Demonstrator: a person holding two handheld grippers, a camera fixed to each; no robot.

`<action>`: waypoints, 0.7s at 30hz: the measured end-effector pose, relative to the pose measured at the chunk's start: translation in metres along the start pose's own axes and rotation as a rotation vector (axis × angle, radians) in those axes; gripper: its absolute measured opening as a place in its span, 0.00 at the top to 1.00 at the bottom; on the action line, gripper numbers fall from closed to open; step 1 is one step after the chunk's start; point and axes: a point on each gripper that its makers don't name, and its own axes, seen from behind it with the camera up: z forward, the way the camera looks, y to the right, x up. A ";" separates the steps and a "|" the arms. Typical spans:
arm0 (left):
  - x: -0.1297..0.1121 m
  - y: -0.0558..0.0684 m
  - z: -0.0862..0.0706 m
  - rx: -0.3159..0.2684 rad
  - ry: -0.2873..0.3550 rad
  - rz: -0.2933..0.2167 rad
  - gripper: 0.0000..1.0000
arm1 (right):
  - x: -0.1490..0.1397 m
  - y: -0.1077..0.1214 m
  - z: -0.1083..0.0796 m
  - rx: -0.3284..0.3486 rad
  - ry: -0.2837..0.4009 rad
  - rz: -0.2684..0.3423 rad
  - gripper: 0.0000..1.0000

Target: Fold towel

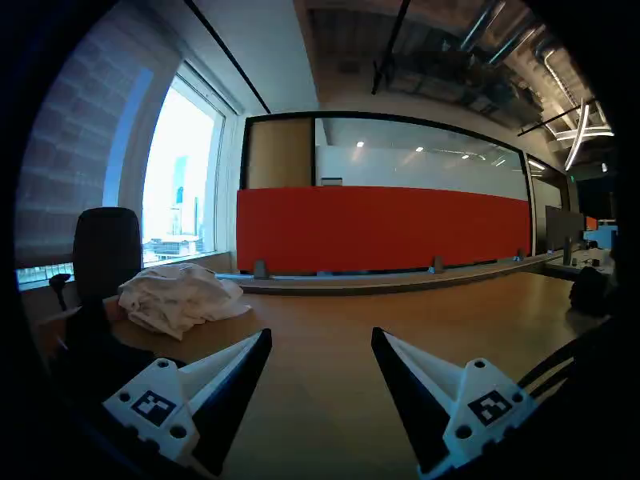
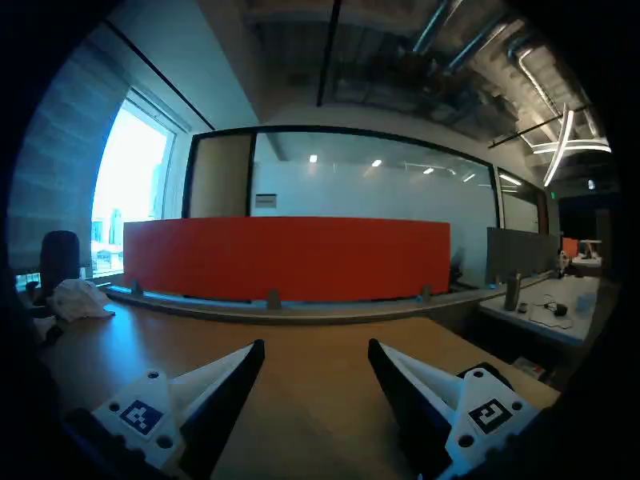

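The towel was seen bunched in a heap on the table, near the left claw at ten o'clock. From the right claw it was found farther off, at nine o'clock. Both claws were spread wide, with nothing held.

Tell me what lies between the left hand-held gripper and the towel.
Just bare table separates the left hand-held gripper from the towel, per the left gripper view.
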 end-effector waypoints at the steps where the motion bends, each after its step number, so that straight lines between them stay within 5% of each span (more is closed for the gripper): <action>1: 0.000 0.000 0.000 0.000 0.000 0.000 0.08 | -0.002 -0.001 0.001 0.000 -0.001 0.006 0.00; 21: 0.000 0.001 0.000 0.000 0.001 0.000 0.08 | -0.043 -0.005 0.010 0.008 -0.020 0.036 0.00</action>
